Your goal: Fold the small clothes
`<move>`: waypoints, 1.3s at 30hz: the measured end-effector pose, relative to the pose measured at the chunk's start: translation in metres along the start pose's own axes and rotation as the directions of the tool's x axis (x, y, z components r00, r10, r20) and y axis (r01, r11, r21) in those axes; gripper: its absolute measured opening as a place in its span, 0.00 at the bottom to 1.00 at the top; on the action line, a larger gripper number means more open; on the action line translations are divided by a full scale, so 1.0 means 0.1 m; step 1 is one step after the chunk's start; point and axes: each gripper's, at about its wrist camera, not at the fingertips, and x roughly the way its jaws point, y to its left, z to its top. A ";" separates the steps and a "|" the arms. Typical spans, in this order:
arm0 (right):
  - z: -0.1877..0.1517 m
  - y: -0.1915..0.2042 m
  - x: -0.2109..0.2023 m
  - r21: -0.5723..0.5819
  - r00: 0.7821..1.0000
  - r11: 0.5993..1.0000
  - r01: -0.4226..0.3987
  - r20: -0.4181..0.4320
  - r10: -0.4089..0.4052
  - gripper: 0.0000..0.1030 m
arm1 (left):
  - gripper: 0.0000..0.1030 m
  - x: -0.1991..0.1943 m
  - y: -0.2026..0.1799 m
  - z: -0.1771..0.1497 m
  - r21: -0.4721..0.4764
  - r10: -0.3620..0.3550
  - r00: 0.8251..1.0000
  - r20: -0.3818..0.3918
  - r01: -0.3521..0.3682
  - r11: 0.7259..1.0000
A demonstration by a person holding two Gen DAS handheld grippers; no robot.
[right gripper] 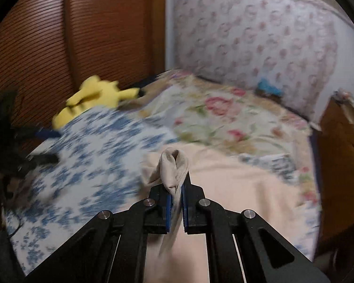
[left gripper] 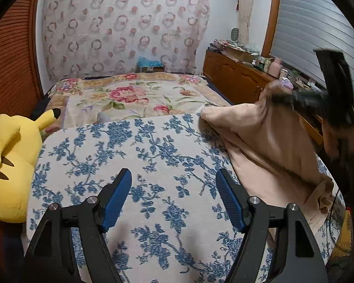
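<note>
No text, label, brand, number or sign that we can read in either view, small items on the far wooden cabinet point(left gripper: 236, 75) too tiny and blurred for us to make out any lettering

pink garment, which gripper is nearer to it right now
Right. The right gripper is shut on a bunch of the pink garment. The left gripper is open over the blue floral cloth, to the garment's left, not touching.
</note>
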 end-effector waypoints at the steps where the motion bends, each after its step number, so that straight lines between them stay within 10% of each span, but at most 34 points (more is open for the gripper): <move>1: 0.03 -0.11 -0.02 0.002 0.999 0.999 0.037 0.006 -0.037 0.07 | 0.72 0.01 -0.01 0.00 0.001 -0.002 1.000 -0.003 0.002 1.000; 12: -0.15 -1.13 0.38 0.204 0.930 0.909 0.363 -0.143 -0.339 0.07 | 0.72 0.08 -0.17 -0.05 0.017 -0.013 0.999 -0.038 0.013 1.000; 16: -0.26 -1.03 0.53 0.213 0.922 0.902 0.375 -0.191 -0.338 0.28 | 0.72 0.09 -0.25 -0.07 0.032 -0.020 0.999 -0.046 0.022 0.999; 19: -0.27 -0.95 0.47 0.217 0.926 0.907 0.362 -0.191 -0.324 0.42 | 0.72 0.06 -0.36 -0.08 0.045 -0.031 0.999 -0.043 0.033 0.998; 39: -1.22 0.04 -1.04 0.161 0.987 0.977 0.143 -0.091 -0.130 0.42 | 0.72 -0.19 -1.09 -0.53 0.135 -0.117 0.988 -0.096 0.129 0.982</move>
